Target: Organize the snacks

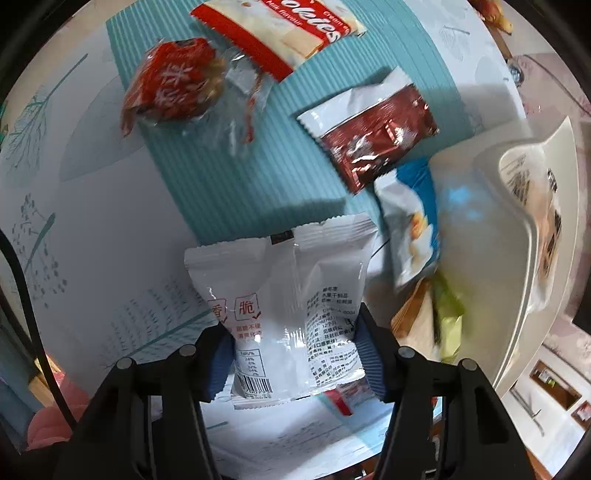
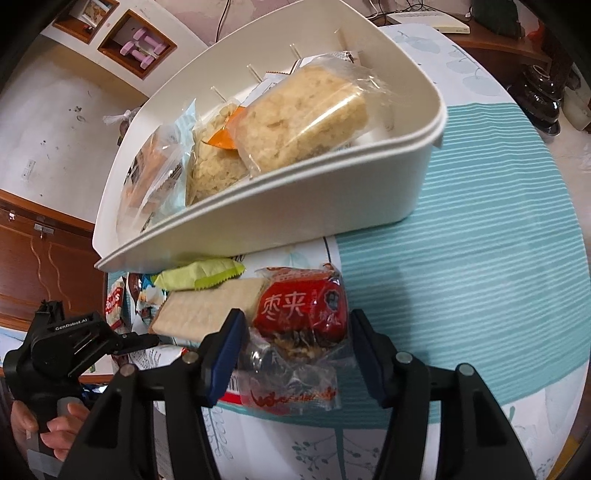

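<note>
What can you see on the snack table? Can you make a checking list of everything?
Surface: round table with a leaf-print cloth and a teal striped mat.
Job's things: white bin holding wrapped rice cakes; loose snacks on the table: cookies pack, brown sachet, green packet, cracker pack.
Clutter: nothing seen.
Grippers: left gripper shut on a white packet; right gripper has a red date snack between its jaws; whether the pads press on it is unclear.
Cables: black cable at the left edge.
Surroundings: wooden cabinet, wall shelves.
</note>
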`<state>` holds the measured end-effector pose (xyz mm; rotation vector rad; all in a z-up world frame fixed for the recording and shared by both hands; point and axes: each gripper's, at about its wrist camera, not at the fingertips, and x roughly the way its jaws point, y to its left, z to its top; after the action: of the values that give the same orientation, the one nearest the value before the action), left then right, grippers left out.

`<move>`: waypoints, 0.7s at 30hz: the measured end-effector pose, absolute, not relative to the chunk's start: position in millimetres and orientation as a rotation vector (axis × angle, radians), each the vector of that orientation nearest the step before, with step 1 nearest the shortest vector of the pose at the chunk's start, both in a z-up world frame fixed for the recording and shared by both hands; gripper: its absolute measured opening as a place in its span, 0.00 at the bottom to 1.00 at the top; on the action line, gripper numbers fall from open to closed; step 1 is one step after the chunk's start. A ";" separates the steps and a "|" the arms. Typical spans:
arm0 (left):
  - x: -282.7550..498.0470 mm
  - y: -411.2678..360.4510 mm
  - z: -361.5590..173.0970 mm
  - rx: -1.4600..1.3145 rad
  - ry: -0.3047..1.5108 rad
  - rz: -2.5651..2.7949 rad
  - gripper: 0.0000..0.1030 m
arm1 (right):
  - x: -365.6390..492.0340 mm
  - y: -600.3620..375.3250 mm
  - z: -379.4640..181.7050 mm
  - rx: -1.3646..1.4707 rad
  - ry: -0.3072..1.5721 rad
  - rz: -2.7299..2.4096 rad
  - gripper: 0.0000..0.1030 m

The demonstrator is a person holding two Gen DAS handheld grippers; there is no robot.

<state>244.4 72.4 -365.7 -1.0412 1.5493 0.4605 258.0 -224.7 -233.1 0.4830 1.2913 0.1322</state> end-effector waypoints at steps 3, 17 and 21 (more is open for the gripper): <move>236.6 73.3 -361.5 -1.006 1.561 0.448 0.56 | 249.3 -220.3 -229.9 0.464 1.289 0.133 0.56; 229.9 77.4 -311.3 -0.821 1.536 0.309 0.56 | 214.5 -182.9 -197.1 0.310 1.229 0.165 0.52; 231.6 76.8 -284.6 -0.780 1.494 0.267 0.55 | 208.7 -177.0 -184.0 0.267 1.195 0.177 0.52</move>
<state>231.6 76.8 -284.6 -0.7801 1.4942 0.2666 208.7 -177.0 -184.0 0.2674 1.1950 0.1775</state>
